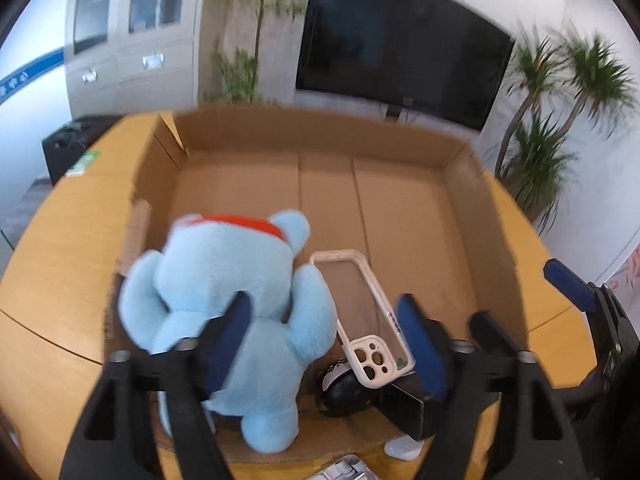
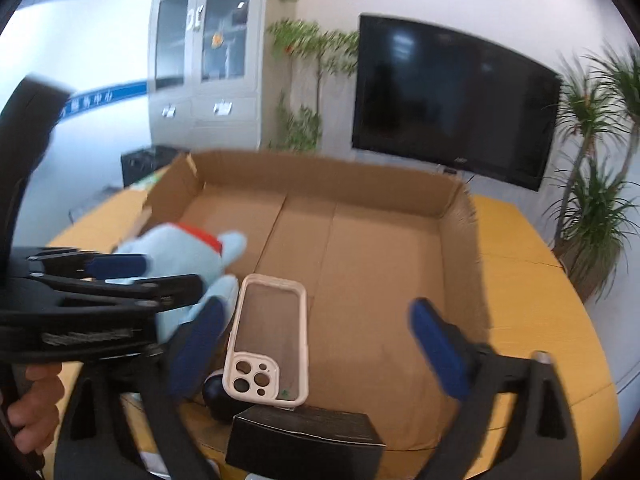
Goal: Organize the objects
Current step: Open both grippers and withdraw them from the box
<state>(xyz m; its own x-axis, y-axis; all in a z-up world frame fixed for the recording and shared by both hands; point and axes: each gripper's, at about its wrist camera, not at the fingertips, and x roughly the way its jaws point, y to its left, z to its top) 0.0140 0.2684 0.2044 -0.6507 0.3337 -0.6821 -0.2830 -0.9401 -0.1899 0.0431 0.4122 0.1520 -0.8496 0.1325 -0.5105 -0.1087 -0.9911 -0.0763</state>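
Observation:
A light blue plush toy (image 1: 228, 300) with a red collar lies in the near left part of an open cardboard box (image 1: 320, 136). A white-rimmed clear phone case (image 1: 360, 320) leans on a black round object (image 1: 340, 394) and a black box (image 1: 404, 408) at the box's near edge. My left gripper (image 1: 324, 344) is open, its left finger over the plush, its right finger by the case. My right gripper (image 2: 320, 344) is open above the phone case (image 2: 272, 340) and black box (image 2: 304, 440). The plush (image 2: 188, 252) sits left, partly hidden by the left gripper.
The cardboard box (image 2: 452, 208) sits on a yellow table (image 2: 528, 272); its far floor is bare. A TV (image 2: 452, 100), a cabinet (image 2: 200, 60) and potted plants (image 2: 600, 200) stand behind. A white item (image 1: 402, 448) lies at the table's near edge.

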